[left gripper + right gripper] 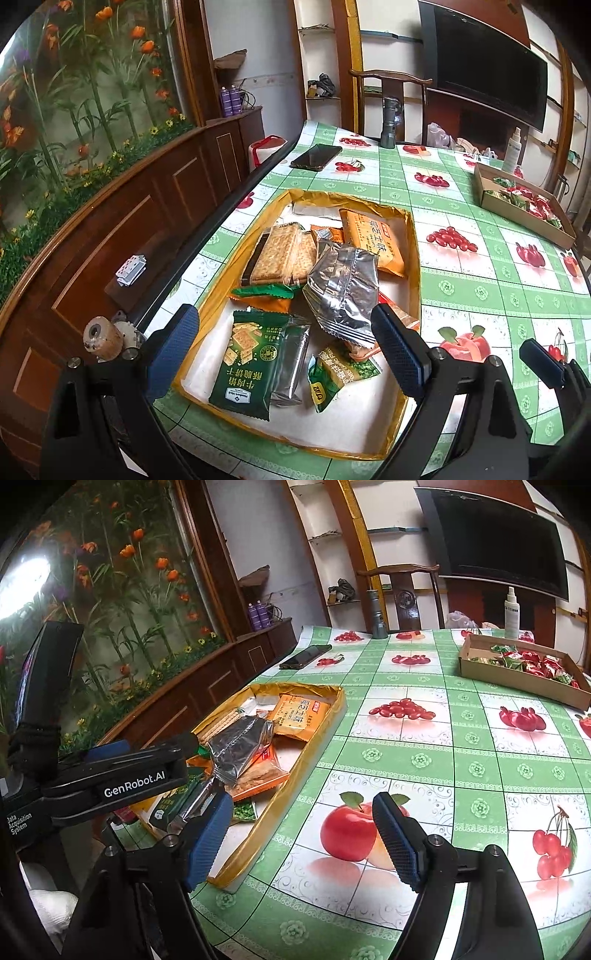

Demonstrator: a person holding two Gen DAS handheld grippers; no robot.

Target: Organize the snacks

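Snacks point(295, 295) piled up in the gold-rimmed tray point(413, 240), which sits on the worktop point(480, 288) near its left edge, and here is the left tool point(286, 350) hanging right over the near end of it. Its blue pads stand wide apart with nothing pinched between them; below the gap lie a dark green cracker packet point(247, 358) and a slim silver packet point(291, 365) side by side. A crumpled silver foil bag point(343, 284) rides on top of the heap, with a clear sleeve of crackers point(273, 254) behind it and an orange packet point(373, 236) towards the far end.

Over to the right tool point(301, 838): it sits just beside the tray's right rim, above the bare cloth and its printed apple, pads apart, gripping nothing. From its camera the left tool's black body reaches in over the tray.

Far across the worktop, well apart from the tray, a cardboard box point(517, 675) holds red and green wrapped sweets. A phone point(316, 157) lies flat beyond the tray, a grey torch point(389, 123) stands upright at the far edge, and a white spray bottle point(511, 611) stands behind the box.
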